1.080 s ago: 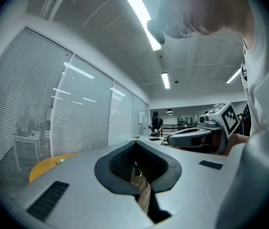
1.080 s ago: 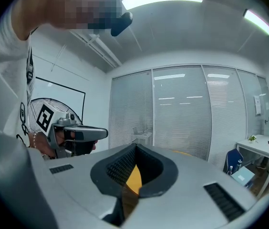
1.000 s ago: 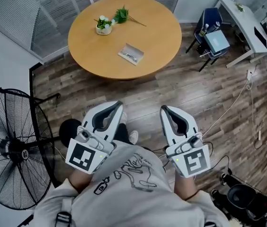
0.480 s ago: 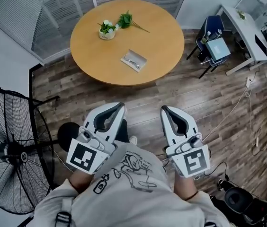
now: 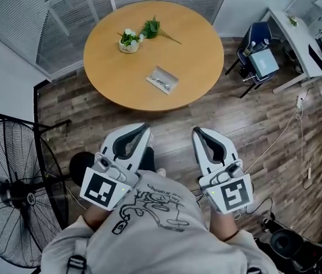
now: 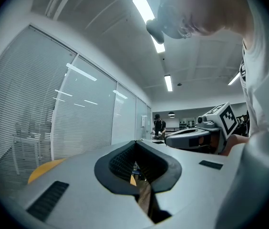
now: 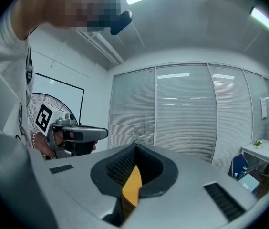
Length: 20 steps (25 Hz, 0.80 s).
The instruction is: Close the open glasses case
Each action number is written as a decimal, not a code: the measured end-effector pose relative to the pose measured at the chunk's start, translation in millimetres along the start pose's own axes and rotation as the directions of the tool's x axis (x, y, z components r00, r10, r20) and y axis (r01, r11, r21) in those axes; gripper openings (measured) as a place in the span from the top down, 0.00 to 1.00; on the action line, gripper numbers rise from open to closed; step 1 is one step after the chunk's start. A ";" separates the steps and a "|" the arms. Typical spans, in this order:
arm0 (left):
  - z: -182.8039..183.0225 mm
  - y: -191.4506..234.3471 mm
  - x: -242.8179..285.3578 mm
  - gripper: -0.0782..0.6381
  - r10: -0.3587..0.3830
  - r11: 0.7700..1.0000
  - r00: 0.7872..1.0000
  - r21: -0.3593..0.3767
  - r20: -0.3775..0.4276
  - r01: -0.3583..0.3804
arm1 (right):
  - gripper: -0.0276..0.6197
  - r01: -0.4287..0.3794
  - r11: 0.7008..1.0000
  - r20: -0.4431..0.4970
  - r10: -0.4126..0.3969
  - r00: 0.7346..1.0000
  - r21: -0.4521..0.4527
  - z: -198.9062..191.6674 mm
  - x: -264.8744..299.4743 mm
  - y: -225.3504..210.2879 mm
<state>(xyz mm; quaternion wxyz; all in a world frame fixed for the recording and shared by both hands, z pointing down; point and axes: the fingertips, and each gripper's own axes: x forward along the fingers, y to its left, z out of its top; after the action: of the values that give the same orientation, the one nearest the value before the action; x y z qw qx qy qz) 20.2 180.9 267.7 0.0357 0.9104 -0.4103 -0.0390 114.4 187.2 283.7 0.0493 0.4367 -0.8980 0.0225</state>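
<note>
The open glasses case [image 5: 162, 80] lies flat on the round wooden table [image 5: 109, 73], with a pair of glasses inside it. Both grippers are held low in front of the person's chest, well short of the table and over the wood floor. My left gripper [image 5: 141, 130] is shut and holds nothing; its jaws [image 6: 135, 143] meet at the tip. The same goes for my right gripper [image 5: 197, 133], whose jaws [image 7: 135, 148] are pressed together and show a sliver of orange table through the slit. Each gripper view catches the other gripper alongside: right gripper [image 6: 206, 132], left gripper [image 7: 72, 135].
A small white pot of flowers [image 5: 129, 41] and a green sprig [image 5: 152, 27] stand at the table's far side. A large standing fan [image 5: 12, 193] is at the left. A blue chair [image 5: 258, 47], a white desk [image 5: 298, 30] and floor cables [image 5: 281, 130] are at the right.
The table and case sit a little lower in the head view than before, so the person has drawn slightly nearer. Both grippers keep the same pose and stay shut.
</note>
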 end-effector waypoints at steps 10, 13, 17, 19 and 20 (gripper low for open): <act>-0.9 49.2 35.9 0.86 -0.002 1.000 1.000 -0.004 -0.007 0.002 | 0.95 0.022 1.000 0.027 -0.023 0.999 0.022 9.1 57.5 -28.9; 2.6 66.4 48.5 0.86 -0.003 1.000 1.000 -0.006 -0.013 0.003 | 0.95 0.022 0.999 0.023 -0.023 0.999 0.025 14.0 76.5 -37.9; 10.1 91.5 65.5 0.86 -0.005 1.000 1.000 -0.009 -0.015 0.005 | 0.95 0.026 0.999 0.015 -0.027 1.000 0.025 22.1 103.8 -50.3; 10.9 104.2 73.0 0.86 -0.006 1.000 1.000 -0.010 -0.017 0.006 | 0.95 0.027 0.999 0.012 -0.028 1.000 0.024 23.8 117.7 -55.3; 10.6 110.3 76.8 0.86 -0.007 1.000 1.000 -0.011 -0.018 0.007 | 0.95 0.028 0.999 0.010 -0.028 1.000 0.024 24.0 124.4 -57.6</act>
<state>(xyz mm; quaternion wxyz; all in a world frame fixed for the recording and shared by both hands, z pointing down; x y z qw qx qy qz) -12.3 50.1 264.6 0.0443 0.9119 -0.4067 -0.0332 81.7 52.4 273.1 0.0396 0.4497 -0.8918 0.0301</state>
